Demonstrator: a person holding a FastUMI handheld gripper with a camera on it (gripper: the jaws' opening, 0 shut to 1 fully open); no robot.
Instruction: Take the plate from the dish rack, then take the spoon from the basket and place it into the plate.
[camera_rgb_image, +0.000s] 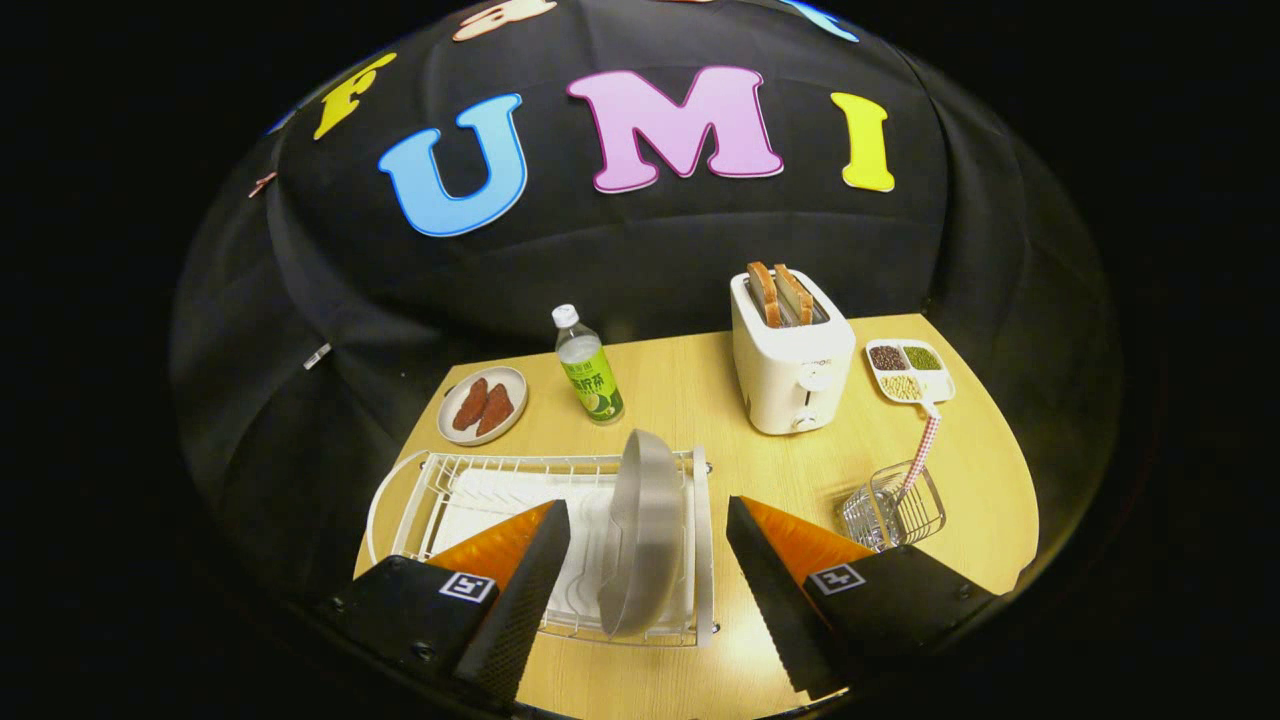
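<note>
Spread wide and holding nothing, my tool (648, 570) straddles the grey plate (640, 530), upright on edge in the dish rack (690, 620) just ahead; the spoon (920, 455) waits in the wire basket (895, 510) to the right.

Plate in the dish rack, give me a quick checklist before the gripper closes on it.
1. Gripper fingers open: ok.
2. Plate upright on edge in the dish rack: ok.
3. Plate between the fingers: ok.
4. Fingers touching the plate: not ok, gaps on both sides.
5. Table beside the rack free for setting it down: ok.
6. Spoon standing in the basket: ok.
</note>
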